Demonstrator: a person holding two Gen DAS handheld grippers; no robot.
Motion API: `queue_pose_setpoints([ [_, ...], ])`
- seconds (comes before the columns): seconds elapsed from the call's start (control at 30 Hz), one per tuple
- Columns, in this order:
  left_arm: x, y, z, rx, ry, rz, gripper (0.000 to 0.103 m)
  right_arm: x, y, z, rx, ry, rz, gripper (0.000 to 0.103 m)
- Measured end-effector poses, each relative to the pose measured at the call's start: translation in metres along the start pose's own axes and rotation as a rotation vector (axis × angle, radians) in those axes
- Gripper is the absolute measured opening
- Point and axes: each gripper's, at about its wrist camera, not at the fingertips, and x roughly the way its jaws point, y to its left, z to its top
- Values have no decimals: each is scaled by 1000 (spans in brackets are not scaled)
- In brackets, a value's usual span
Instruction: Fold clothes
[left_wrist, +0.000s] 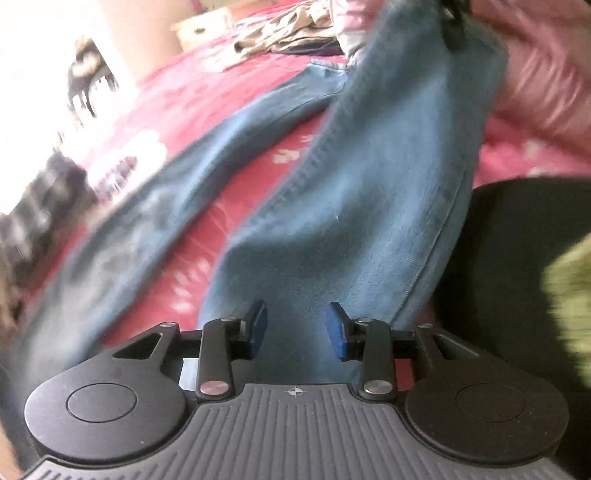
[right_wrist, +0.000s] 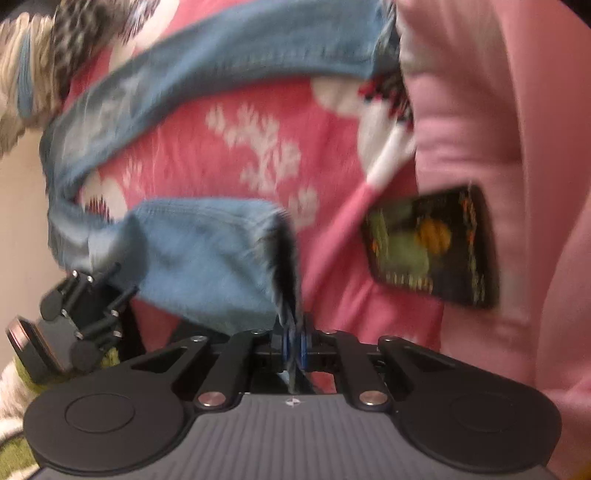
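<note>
- Right claw (right_wrist: 294, 341) was clamped on the jeans' (right_wrist: 207, 254) hem, above the pink bedspread (right_wrist: 229, 162).
- Left claw (left_wrist: 296, 329) stood part open over a jeans leg, pads gripping nothing.

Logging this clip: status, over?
Right gripper shut on jeans hem. Left gripper open over jeans leg, nothing pinched. Pink bedspread beneath; no obstruction.

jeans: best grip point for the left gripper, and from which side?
Take the free hem end of the jeans leg; the right gripper is shut on the other leg's hem edge. The left gripper hangs open over denim. Come from above, pads across the stitched hem, which looks firmer than mid-leg cloth on the pink bedspread.
</note>
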Motion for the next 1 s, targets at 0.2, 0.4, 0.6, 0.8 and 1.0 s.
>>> queue_pose_setpoints([
  [0.2, -57, 49, -24, -309, 95, -5, 36, -15, 9, 2, -33, -46, 90, 7],
  [0.4, -143, 130, -51, -683, 113, 257, 36, -41, 18, 12, -25, -67, 133, 6],
  [0.6, -238, 247, -58, -830, 115, 479, 36, -50, 40, 6, 36, -112, 130, 6],
  [0.8, -293, 326, -86, -847, 36, 571, 44, -49, 60, -16, 139, -289, 45, 6],
  [1.0, -208, 339, -136, -700, -24, 347, 44, -54, 79, -55, 204, -436, -100, 6],
])
